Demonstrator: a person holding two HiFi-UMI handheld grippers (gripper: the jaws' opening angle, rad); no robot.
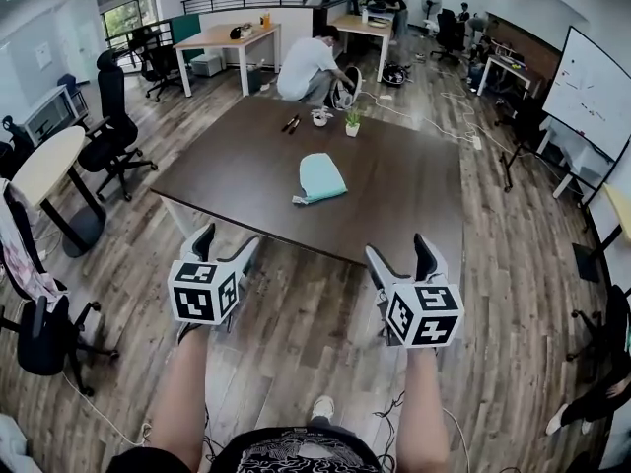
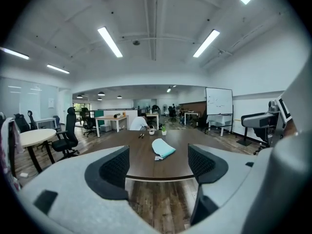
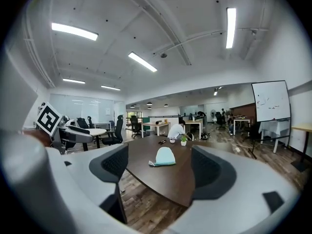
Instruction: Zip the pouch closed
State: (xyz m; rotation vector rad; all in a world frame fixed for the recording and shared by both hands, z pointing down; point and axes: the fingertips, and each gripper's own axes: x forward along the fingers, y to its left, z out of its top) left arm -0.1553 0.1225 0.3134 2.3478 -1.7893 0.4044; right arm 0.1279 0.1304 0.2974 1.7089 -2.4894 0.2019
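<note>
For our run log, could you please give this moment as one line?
left gripper: open, empty | right gripper: open, empty | pouch: on table, untouched

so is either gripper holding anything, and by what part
Nothing is held. The left gripper and right gripper are both open and empty; the light blue pouch lies untouched on the table.

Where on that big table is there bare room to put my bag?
The table is bare right of the teal pouch, left of it, and along the near edge. Crowded only at the far end: dark items, white cup, small plant.
</note>
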